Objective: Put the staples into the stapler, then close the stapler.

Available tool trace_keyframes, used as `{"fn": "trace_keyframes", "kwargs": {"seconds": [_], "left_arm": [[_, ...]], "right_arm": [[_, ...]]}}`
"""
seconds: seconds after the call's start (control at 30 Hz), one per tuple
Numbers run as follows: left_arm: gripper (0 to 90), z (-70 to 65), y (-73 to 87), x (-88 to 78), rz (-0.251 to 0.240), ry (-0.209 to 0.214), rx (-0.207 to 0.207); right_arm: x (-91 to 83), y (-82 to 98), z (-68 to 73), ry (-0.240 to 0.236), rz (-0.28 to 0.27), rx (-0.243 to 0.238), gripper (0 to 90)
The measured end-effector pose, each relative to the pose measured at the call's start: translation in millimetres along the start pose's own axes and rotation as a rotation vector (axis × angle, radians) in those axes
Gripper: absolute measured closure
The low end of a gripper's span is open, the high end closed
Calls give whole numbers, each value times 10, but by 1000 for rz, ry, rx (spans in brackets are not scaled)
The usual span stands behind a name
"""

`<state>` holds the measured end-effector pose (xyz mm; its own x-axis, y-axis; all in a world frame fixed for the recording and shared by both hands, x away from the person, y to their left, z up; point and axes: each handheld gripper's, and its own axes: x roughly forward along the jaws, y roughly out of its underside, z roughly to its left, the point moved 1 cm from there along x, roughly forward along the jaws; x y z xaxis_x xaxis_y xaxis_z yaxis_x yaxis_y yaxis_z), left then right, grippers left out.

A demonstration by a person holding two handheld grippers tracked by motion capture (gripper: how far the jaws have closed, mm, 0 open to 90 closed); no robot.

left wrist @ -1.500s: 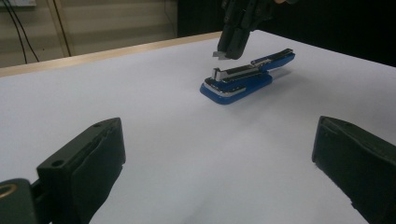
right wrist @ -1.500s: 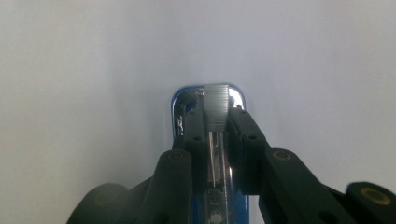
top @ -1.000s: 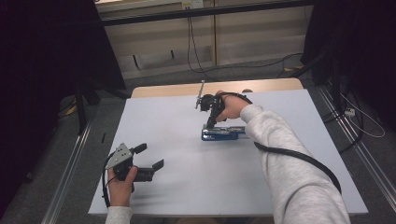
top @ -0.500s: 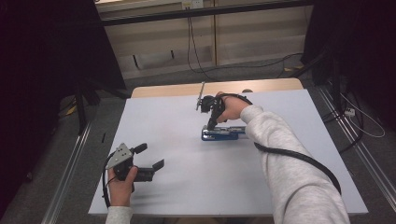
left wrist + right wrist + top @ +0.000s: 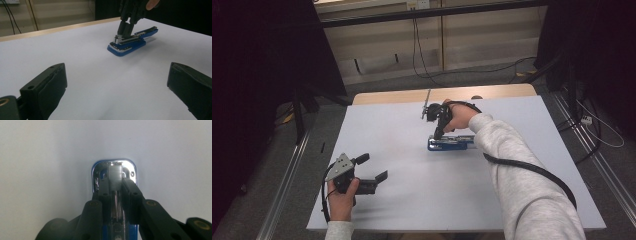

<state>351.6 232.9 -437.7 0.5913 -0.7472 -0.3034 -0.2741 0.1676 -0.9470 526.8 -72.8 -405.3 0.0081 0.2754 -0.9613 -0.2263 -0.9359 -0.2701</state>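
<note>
A blue stapler [image 5: 451, 143] with chrome parts lies on the white table top [image 5: 397, 125], right of the middle. My right gripper [image 5: 438, 134] points down onto its front end. In the right gripper view, the right gripper [image 5: 116, 186] is shut on a grey ribbed staple strip [image 5: 115, 176] over the stapler's chrome nose [image 5: 100, 168]. The left gripper view shows the same stapler [image 5: 126, 45] with the right gripper [image 5: 123, 31] above it. My left gripper [image 5: 373, 167] rests open near the front left of the table, apart from the stapler, with nothing between its jaws.
A wooden strip [image 5: 492, 91] runs along the table's far edge. Cables [image 5: 597, 127] lie on the floor at the right, and metal rails [image 5: 287, 172] run beside the table. A black cable trails along the right sleeve [image 5: 532, 172].
</note>
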Motion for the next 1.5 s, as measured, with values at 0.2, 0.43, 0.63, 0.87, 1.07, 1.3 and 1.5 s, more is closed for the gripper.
{"fn": "trace_keyframes", "kwargs": {"seconds": [0.2,0.43,0.63,0.87,1.07,1.3,1.5], "left_arm": [[26,7,-2,7,-4,-3,6],[26,-5,-1,70,8,15,-8],[25,0,-17,119,13,37,-18],[23,-21,-42,171,22,53,-21],[23,-34,-35,223,40,61,-22],[27,-49,-69,318,58,63,-31],[31,-19,-139,451,57,59,-53]], "right_arm": [[-32,27,-12,16,-31,25,690],[-149,150,29,46,-117,76,541],[-226,369,70,54,-164,136,482],[-302,635,86,85,-243,241,326],[-329,829,128,95,-269,274,271],[-339,1040,183,114,-307,321,203],[-361,1236,256,139,-316,361,160]]}}
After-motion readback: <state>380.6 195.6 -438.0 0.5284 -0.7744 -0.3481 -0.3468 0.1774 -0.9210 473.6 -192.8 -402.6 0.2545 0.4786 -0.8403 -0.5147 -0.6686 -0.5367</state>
